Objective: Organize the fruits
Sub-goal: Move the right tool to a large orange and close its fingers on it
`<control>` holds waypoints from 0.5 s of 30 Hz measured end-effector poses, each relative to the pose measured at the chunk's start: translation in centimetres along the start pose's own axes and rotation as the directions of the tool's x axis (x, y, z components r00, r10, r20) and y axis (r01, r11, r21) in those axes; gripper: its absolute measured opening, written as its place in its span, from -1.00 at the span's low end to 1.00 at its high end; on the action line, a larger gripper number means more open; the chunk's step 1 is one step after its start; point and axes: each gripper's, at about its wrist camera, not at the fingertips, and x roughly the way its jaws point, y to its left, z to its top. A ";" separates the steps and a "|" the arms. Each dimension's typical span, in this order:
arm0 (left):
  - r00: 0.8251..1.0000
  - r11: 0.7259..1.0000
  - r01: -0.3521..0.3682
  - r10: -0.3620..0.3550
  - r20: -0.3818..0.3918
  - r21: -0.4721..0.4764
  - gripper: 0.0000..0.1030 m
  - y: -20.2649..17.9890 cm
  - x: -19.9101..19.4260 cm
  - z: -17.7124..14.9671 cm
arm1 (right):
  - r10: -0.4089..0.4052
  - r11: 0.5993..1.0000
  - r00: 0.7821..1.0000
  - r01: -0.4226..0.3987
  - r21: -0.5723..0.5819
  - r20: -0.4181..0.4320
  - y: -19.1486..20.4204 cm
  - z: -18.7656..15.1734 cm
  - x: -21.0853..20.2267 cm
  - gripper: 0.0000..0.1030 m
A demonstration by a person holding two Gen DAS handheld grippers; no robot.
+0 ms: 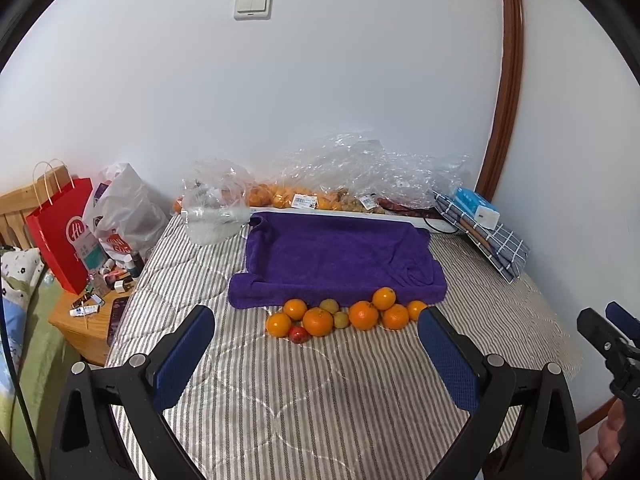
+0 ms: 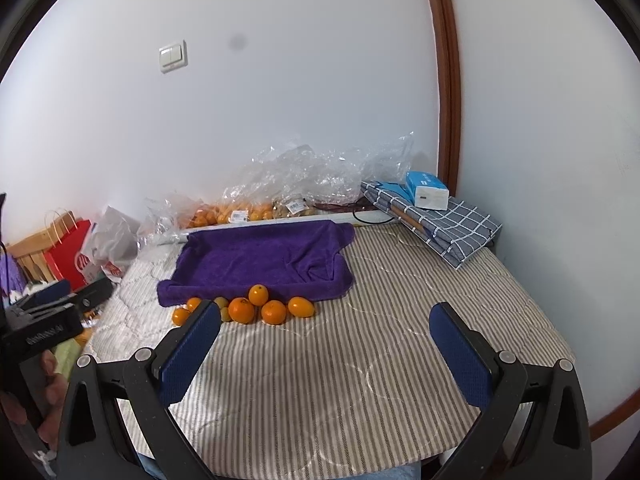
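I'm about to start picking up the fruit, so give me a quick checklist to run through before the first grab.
1. Left gripper open and empty: ok, jaws stand wide with nothing between them.
2. Right gripper open and empty: ok, same state.
3. Fruit pile in reach and unobstructed: ok, oranges, two greenish fruits and a small red fruit lie bunched on the striped mattress, ahead of the left gripper.
4. Purple towel free to receive fruit: ok, nothing lies on it.
5. Fruits separated enough for a single grab: not ok, most touch each other.
6. Whether the towel covers a tray: cannot tell.
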 end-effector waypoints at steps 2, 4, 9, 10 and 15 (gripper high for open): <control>1.000 1.000 0.005 -0.005 -0.003 -0.016 0.96 0.7 0.5 -0.1 | -0.014 1.000 1.000 0.014 -0.012 0.006 0.2 0.0 0.6 0.99; 1.000 1.000 -0.009 0.009 -0.003 -0.019 0.94 1.4 1.2 -0.3 | -0.015 1.000 1.000 0.015 -0.014 0.005 0.3 -0.1 1.3 0.99; 0.998 0.998 -0.059 0.059 -0.025 -0.015 0.90 3.2 3.5 -0.8 | -0.009 0.999 1.000 0.008 -0.032 -0.019 0.5 -0.2 3.8 0.99; 0.998 0.998 -0.051 0.050 -0.036 -0.021 0.88 3.6 4.0 -1.0 | -0.006 0.999 0.999 0.004 -0.036 -0.036 0.6 -0.3 4.7 0.99; 0.993 0.996 -0.083 0.081 -0.081 -0.021 0.87 5.3 6.6 -2.0 | 0.023 0.998 0.996 -0.027 -0.053 -0.085 0.9 -1.4 7.9 0.91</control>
